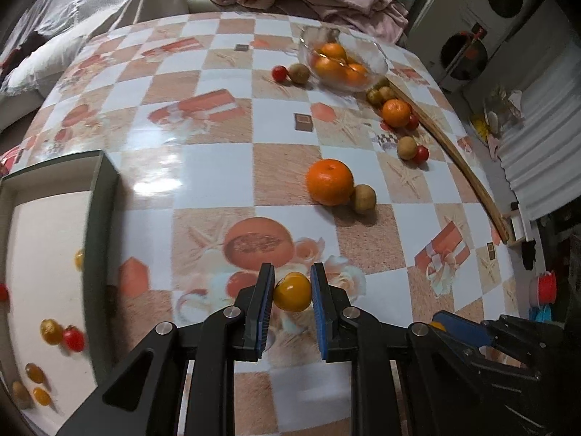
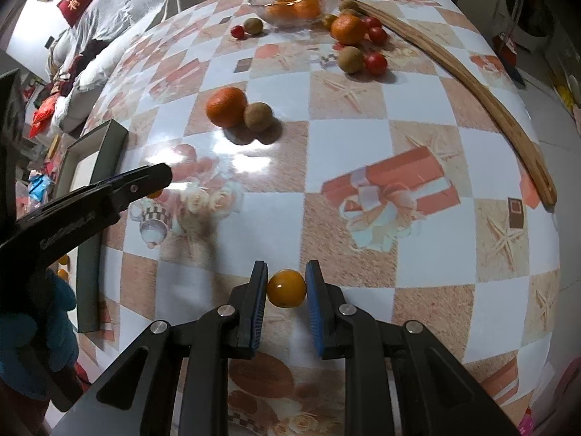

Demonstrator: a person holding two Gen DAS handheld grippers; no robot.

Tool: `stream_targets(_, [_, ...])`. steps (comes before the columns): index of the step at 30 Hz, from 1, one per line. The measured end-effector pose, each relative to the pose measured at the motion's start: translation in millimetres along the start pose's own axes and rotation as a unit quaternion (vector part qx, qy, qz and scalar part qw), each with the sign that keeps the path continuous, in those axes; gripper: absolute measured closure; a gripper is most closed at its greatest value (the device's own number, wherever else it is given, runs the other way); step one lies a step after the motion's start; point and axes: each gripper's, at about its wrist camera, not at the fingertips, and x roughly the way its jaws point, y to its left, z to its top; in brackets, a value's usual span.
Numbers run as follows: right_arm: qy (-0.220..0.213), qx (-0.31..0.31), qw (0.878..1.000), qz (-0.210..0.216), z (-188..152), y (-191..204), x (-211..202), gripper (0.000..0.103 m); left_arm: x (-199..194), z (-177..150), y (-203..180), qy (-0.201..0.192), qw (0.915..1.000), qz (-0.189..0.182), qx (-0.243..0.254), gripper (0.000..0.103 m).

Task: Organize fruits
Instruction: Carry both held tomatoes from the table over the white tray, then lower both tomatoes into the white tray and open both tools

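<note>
My left gripper (image 1: pixel 292 283) is shut on a small yellow tomato (image 1: pixel 292 292), held a little above the checked tablecloth (image 1: pixel 218 167). My right gripper (image 2: pixel 287 277) is shut on another yellow tomato (image 2: pixel 287 289). In the right wrist view the left gripper (image 2: pixel 158 181) reaches in from the left with its tomato (image 2: pixel 155 193) just showing. A dark-rimmed box (image 1: pixel 103 218) at the left holds several small yellow and red tomatoes. A mandarin (image 1: pixel 329 181) and a brown round fruit (image 1: pixel 364 198) lie touching mid-table.
A glass bowl (image 1: pixel 377 60) with mandarins stands at the far side, with a red tomato (image 1: pixel 279 73) and brown fruit (image 1: pixel 299 72) beside it. More fruits lie along a curved wooden stick (image 1: pixel 450 149) at the right edge. A blue-gloved hand (image 2: pixel 32 330) is at the lower left.
</note>
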Motion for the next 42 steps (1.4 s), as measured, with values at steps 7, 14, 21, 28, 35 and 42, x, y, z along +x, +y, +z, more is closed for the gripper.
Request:
stream_targets(7, [-0.003,-0.03,0.999,0.012,10,33,-1,0.079,-30,-7,27,-0.025,0.9993,0.011,-0.024,0.081])
stream_targets(14, [-0.002,-0.073,0.997,0.034,22,80,2,0.079,-63,-20,68,-0.049,0.9966,0.034,-0.057,0.081])
stream_targets(21, [0.0,-0.127,0.99,0.055,35,139,9,0.079,-91,-38,125,-0.071,0.989,0.076,-0.105,0.081])
stream_targets(28, [0.004,-0.172,0.982,0.082,48,204,21,0.079,-101,-56,187,-0.071,0.9786,0.123,-0.149,0.081])
stream_targets(35, [0.015,-0.204,0.974,0.094,61,263,51,0.079,-85,-68,231,-0.051,0.9721,0.155,-0.168,0.081])
stream_targets(42, [0.022,-0.227,0.971,0.075,66,291,79,0.079,-67,-71,252,-0.031,0.97,0.166,-0.175,0.081])
